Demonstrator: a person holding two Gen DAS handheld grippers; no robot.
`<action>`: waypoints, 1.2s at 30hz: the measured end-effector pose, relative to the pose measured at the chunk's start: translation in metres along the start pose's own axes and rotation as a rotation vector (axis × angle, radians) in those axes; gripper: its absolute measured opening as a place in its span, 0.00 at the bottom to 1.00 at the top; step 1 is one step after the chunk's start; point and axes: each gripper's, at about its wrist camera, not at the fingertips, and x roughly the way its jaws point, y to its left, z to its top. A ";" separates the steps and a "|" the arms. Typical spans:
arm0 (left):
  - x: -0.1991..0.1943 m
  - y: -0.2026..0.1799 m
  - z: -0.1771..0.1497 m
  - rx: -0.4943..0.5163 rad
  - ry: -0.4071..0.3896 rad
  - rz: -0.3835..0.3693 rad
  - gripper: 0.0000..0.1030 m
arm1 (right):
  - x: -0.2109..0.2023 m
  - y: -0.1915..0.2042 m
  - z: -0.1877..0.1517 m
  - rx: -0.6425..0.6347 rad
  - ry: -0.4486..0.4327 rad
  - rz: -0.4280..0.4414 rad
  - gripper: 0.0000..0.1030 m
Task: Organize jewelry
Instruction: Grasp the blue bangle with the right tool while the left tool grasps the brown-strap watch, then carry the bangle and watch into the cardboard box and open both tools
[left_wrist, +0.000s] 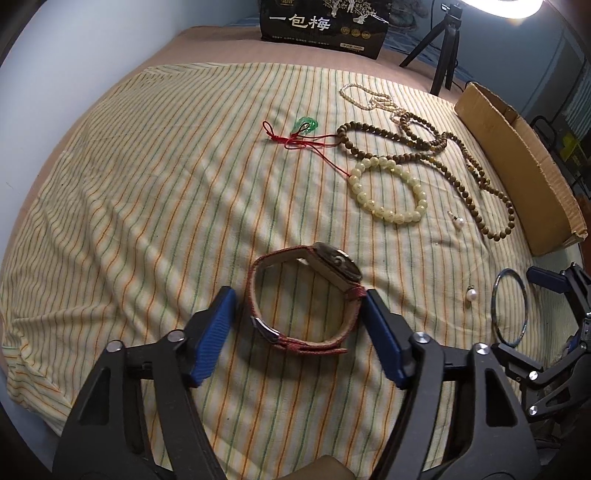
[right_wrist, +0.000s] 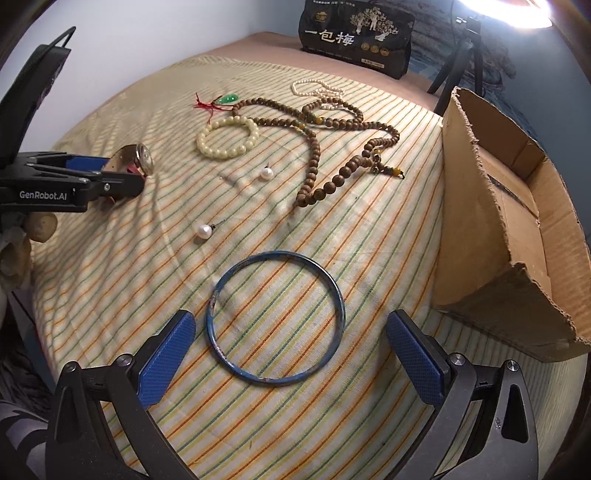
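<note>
Barely started by the look of it: the cardboard box (right_wrist: 491, 236) on the right shows nothing inside, and every piece lies on the striped cloth (left_wrist: 147, 206) over the desk. The left tongs (left_wrist: 299, 325) straddle the red-strapped watch (left_wrist: 306, 295), right pad at the strap, left pad just clear, no pinch yet. The right tongs (right_wrist: 291, 354) are spread around the thin blue bangle (right_wrist: 277, 317), untouched; bead strings, pearls and green pendant wait farther back.

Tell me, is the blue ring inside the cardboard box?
No, the blue ring lies on the striped cloth beside the box.
</note>
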 end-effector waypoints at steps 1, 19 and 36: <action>0.000 0.000 0.000 -0.003 -0.001 -0.006 0.64 | 0.001 -0.001 0.000 -0.003 0.000 0.004 1.00; -0.012 -0.005 -0.001 0.008 -0.042 -0.004 0.59 | -0.008 -0.006 0.001 0.015 0.001 0.055 0.70; -0.064 -0.038 0.016 0.056 -0.178 -0.054 0.58 | -0.086 -0.029 -0.003 0.079 -0.174 0.032 0.70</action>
